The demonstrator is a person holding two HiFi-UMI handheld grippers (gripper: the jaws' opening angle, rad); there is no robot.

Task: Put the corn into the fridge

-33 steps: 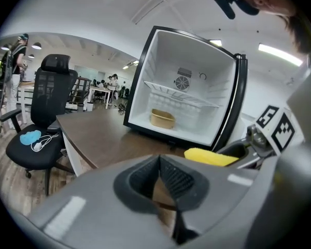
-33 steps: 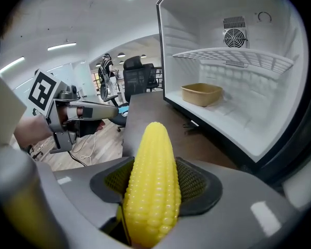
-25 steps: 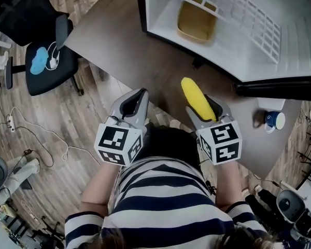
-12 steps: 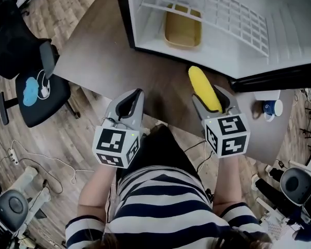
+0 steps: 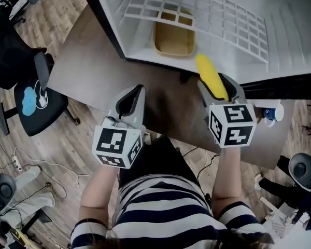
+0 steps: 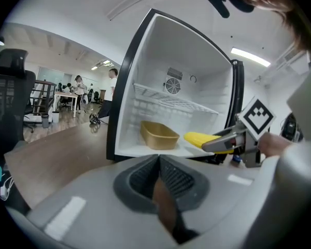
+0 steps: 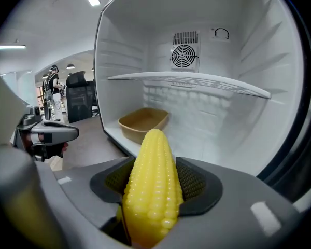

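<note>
Before the open fridge (image 5: 280,64), whose floor holds a tan tray (image 5: 173,38), the left gripper (image 5: 130,101) hangs clenched and empty while the right gripper (image 5: 217,84) grasps the lower half of the corn (image 5: 211,77), likely stiff, light and knobbly, its tip at the fridge's front edge.

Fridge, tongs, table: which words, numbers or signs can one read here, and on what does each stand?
No words or numbers are readable.
Fridge back wall: a circular arrow sign, no letters.
Left cube and right cube: square black-and-white markers, not text.
Blue mug: any print too small to read.
</note>
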